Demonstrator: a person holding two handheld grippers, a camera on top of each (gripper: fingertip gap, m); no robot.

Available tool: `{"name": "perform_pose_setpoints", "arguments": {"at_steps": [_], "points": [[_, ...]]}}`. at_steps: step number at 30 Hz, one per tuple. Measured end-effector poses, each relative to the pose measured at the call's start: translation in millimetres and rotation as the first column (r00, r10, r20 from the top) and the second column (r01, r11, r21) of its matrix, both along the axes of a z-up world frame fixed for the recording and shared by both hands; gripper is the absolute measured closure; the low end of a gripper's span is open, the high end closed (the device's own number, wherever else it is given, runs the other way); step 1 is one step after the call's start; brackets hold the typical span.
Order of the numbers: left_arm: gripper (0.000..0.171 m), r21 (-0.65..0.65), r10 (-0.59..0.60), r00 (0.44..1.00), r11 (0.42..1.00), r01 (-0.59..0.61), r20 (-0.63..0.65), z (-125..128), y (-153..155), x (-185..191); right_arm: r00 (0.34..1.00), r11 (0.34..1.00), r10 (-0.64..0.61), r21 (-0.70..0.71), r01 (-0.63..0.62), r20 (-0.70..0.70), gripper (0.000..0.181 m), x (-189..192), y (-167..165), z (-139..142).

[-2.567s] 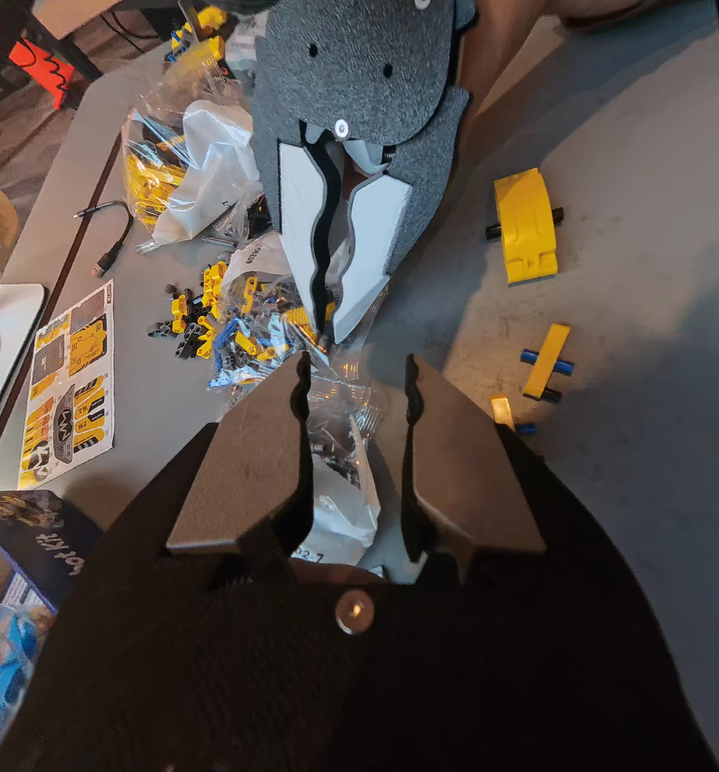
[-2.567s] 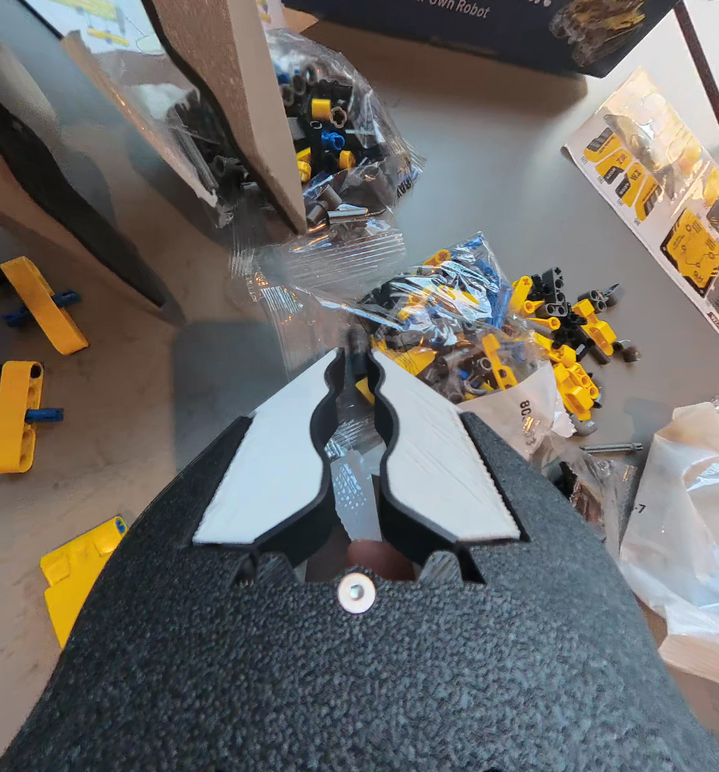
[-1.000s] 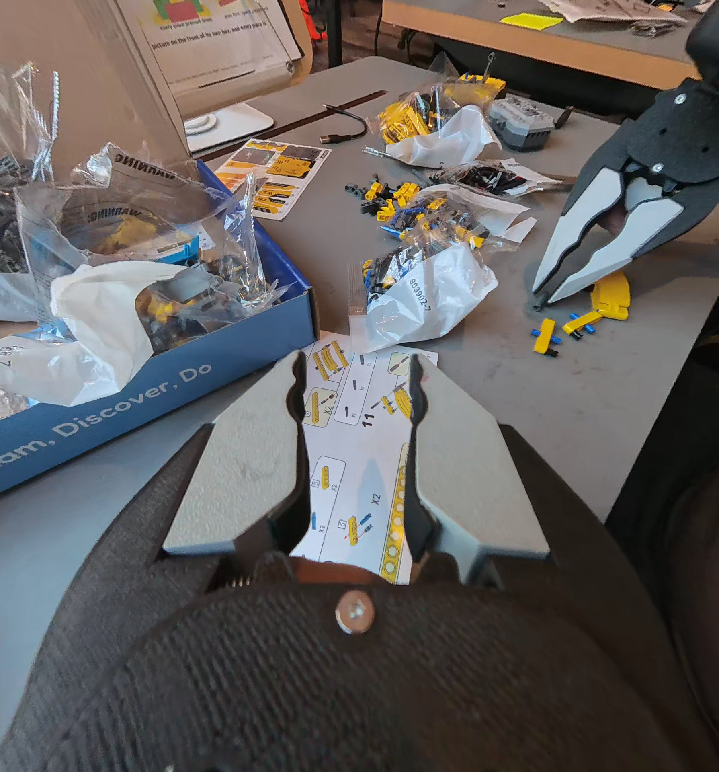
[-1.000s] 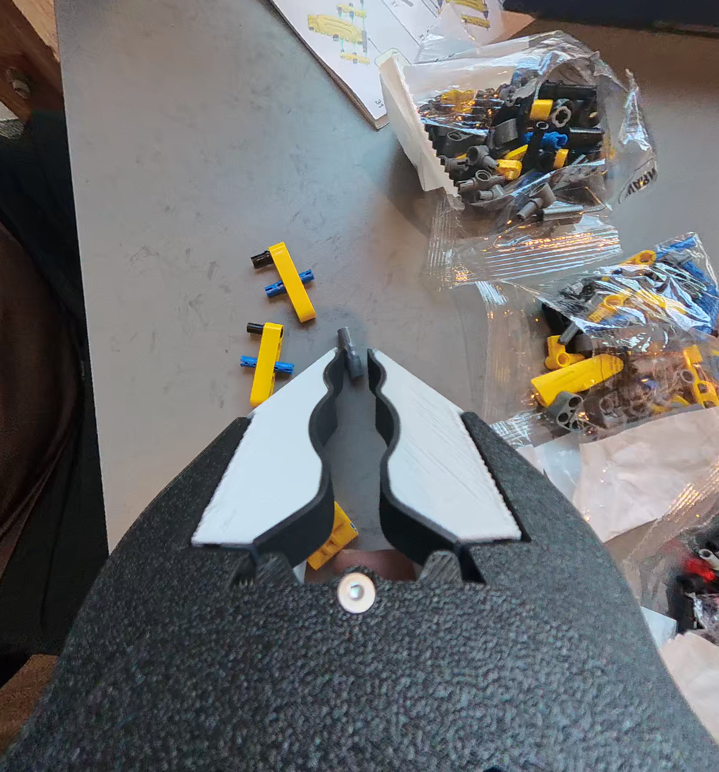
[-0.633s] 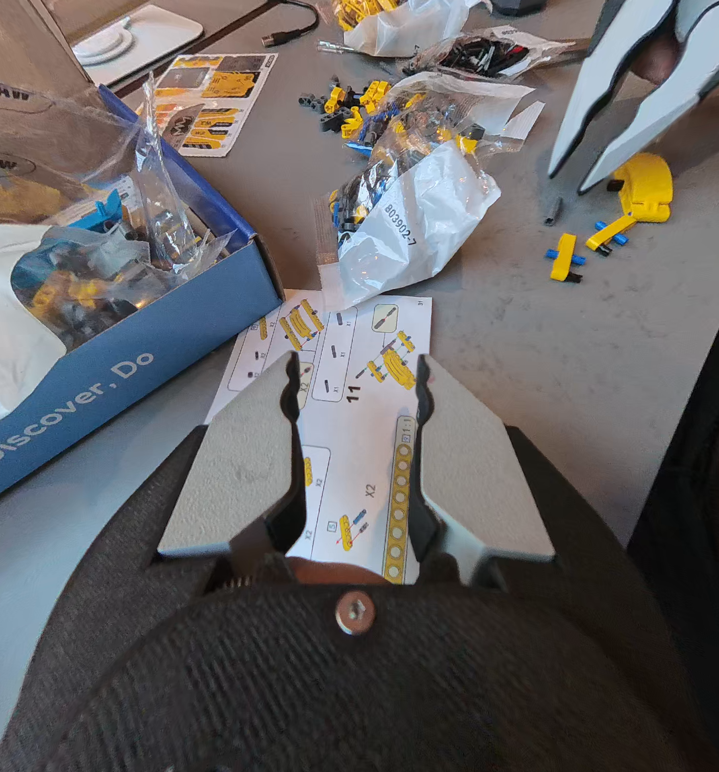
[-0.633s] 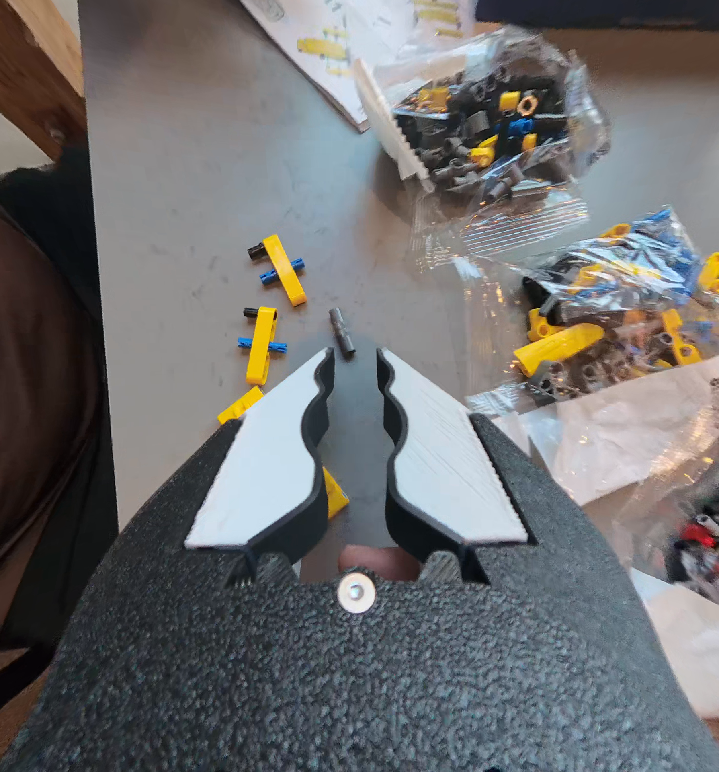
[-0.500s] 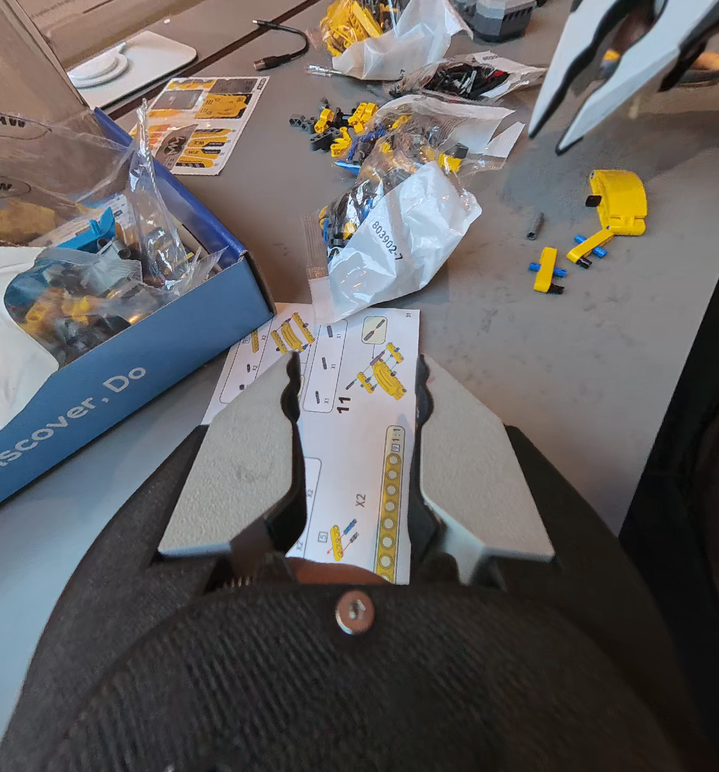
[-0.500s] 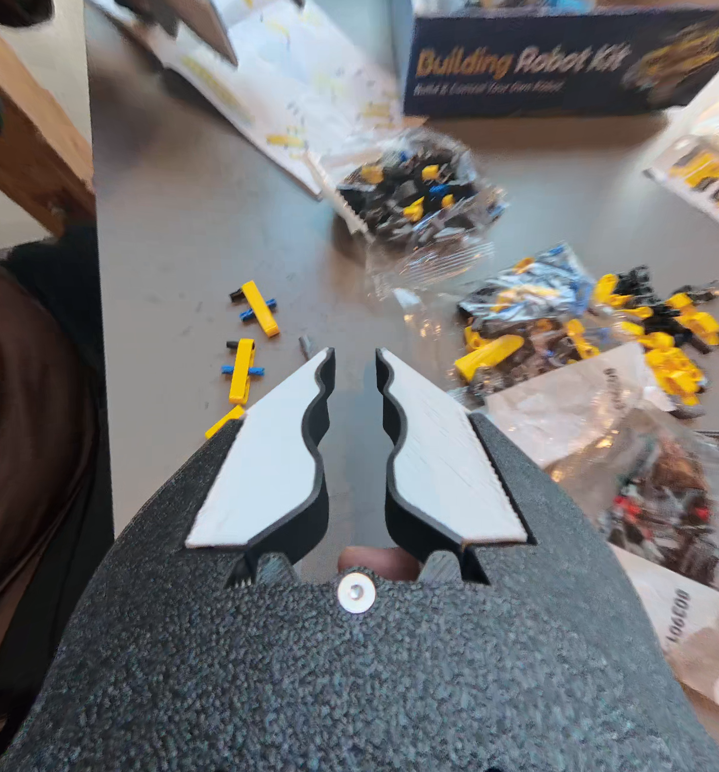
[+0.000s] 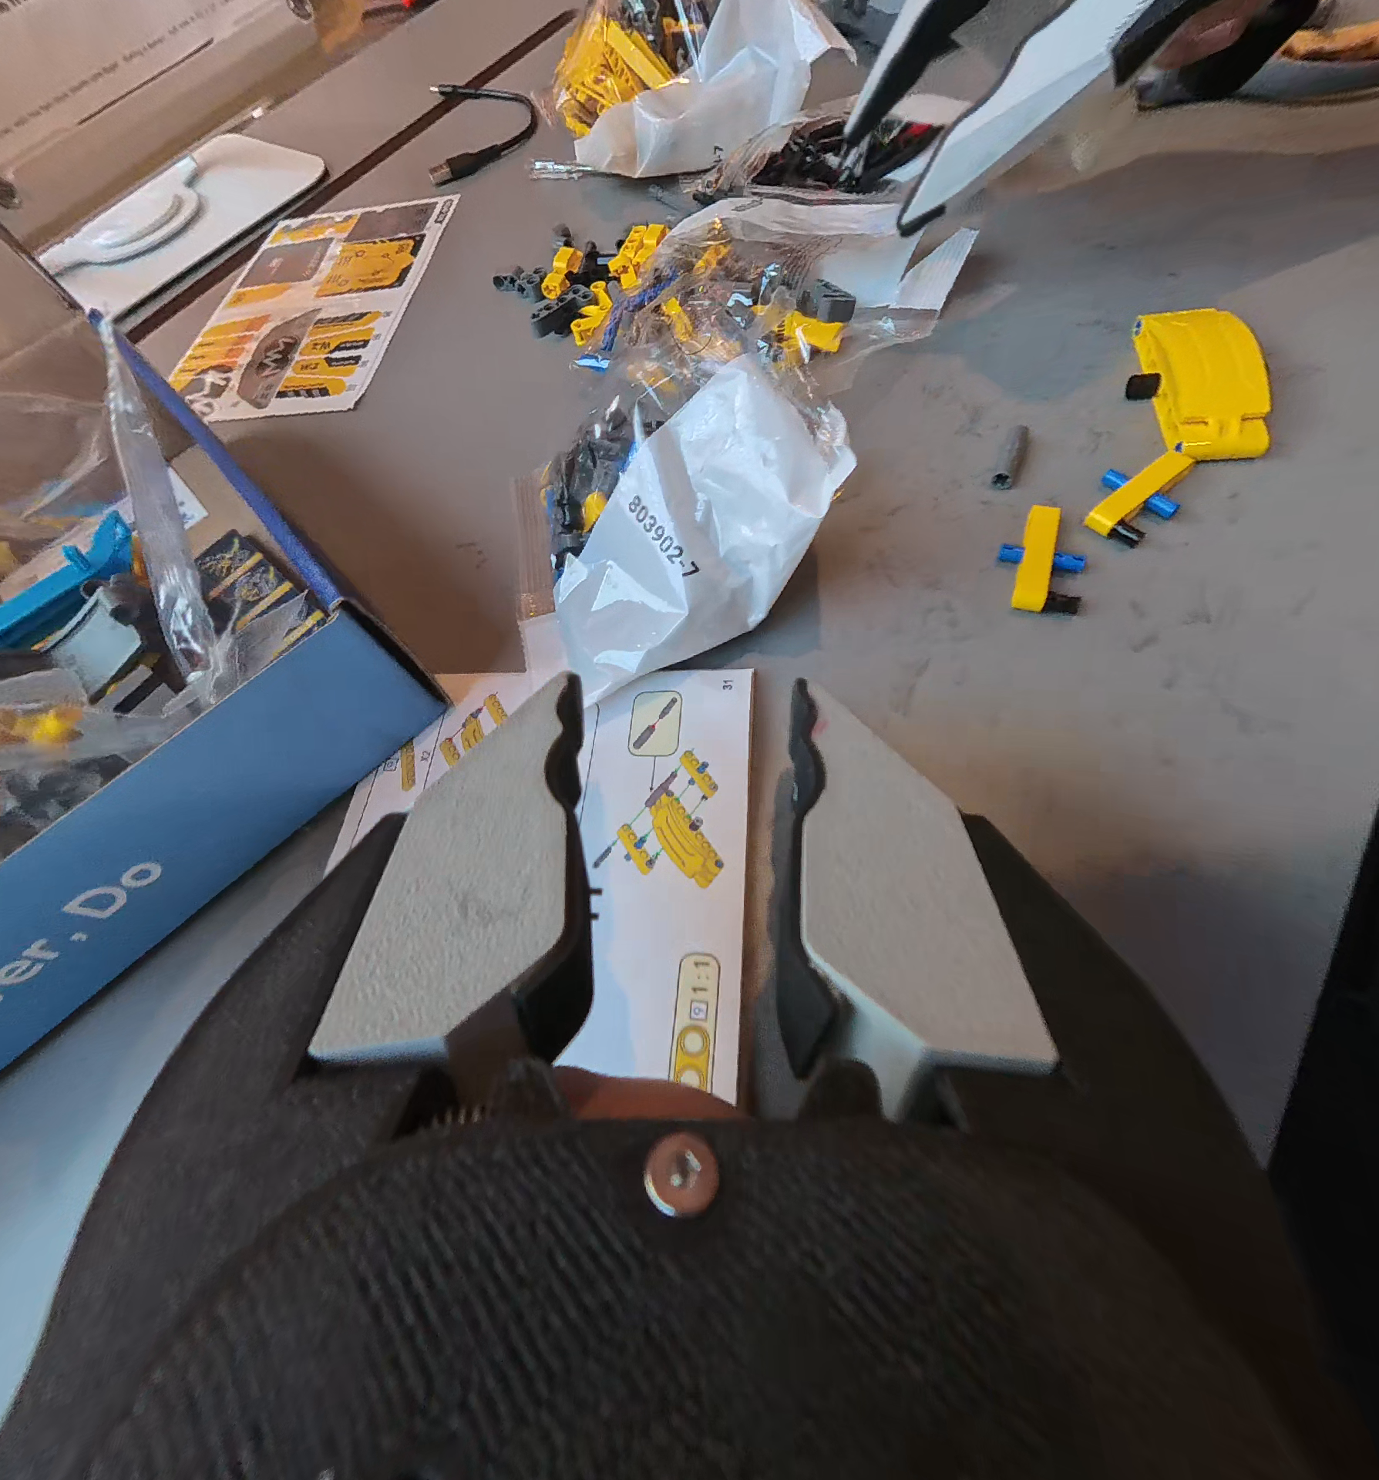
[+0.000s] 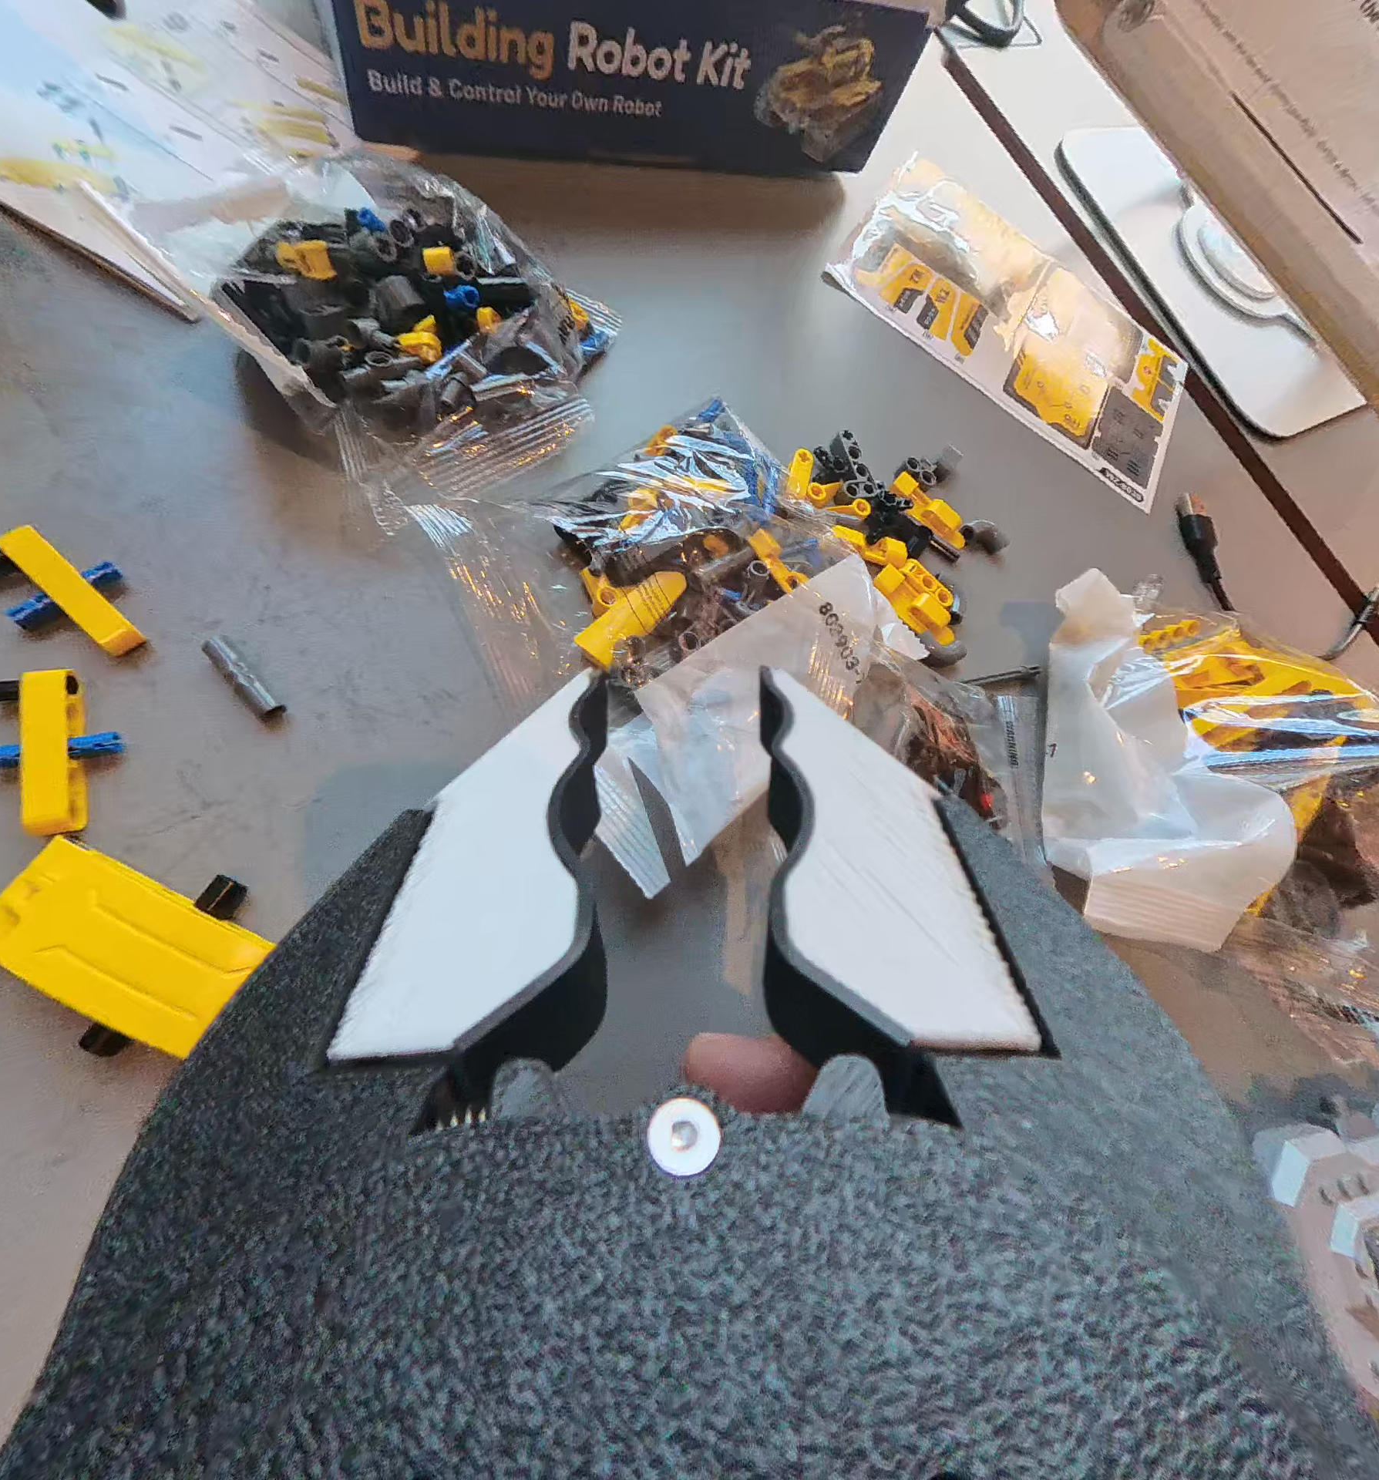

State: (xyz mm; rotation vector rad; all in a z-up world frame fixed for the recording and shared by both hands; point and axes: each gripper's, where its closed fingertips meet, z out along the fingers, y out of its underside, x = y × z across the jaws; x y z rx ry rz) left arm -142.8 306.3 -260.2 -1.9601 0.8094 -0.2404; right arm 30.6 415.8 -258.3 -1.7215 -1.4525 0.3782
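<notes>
The left gripper (image 9: 682, 705) is hovering, jaws wide and empty, over the booklet (image 9: 674, 809), beside the blue box (image 9: 189, 801). The right gripper (image 10: 682, 689) is hanging equally wide and empty above a clear bag (image 10: 718, 769) of parts. The grey pin (image 10: 243, 677) is lying to its left, long axis slanting toward it, near the yellow beams (image 10: 49, 749).

Grey tabletop (image 9: 1070, 801), scuffed, warm light across it. Dark seam (image 10: 1270, 480) along far side. Beyond, pale surface, possibly second table.
</notes>
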Motion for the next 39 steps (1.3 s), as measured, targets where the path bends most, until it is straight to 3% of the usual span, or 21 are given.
{"name": "perform_pose_setpoints", "arguments": {"at_steps": [4,10,17,21,35,39], "points": [[0.122,0.006,-0.021,0.999,1.000,0.021,-0.037,-6,2,7,0.997,0.998,0.006,0.056,-0.010,0.074,0.141,-2,3,-17],[0.129,-0.001,-0.060,0.998,0.998,0.060,-0.029,-6,0,12,0.999,0.996,-0.044,0.081,0.042,0.017,0.180,-6,16,-12],[0.131,-0.038,-0.071,0.997,0.997,0.071,0.011,-7,0,12,0.996,0.996,-0.082,-0.035,0.080,-0.036,0.181,-17,29,9],[0.133,0.005,-0.087,0.996,0.996,0.087,-0.012,-5,-3,14,0.996,0.995,-0.074,-0.068,0.071,-0.053,0.181,-27,31,20],[0.137,0.108,-0.020,1.000,0.994,0.018,0.024,12,6,11,0.993,0.982,-0.082,-0.179,0.065,-0.090,0.181,-40,40,33],[0.136,0.100,-0.025,1.000,0.995,0.024,0.003,8,6,12,0.996,0.978,-0.033,-0.208,0.014,-0.088,0.180,-42,32,27]]}}
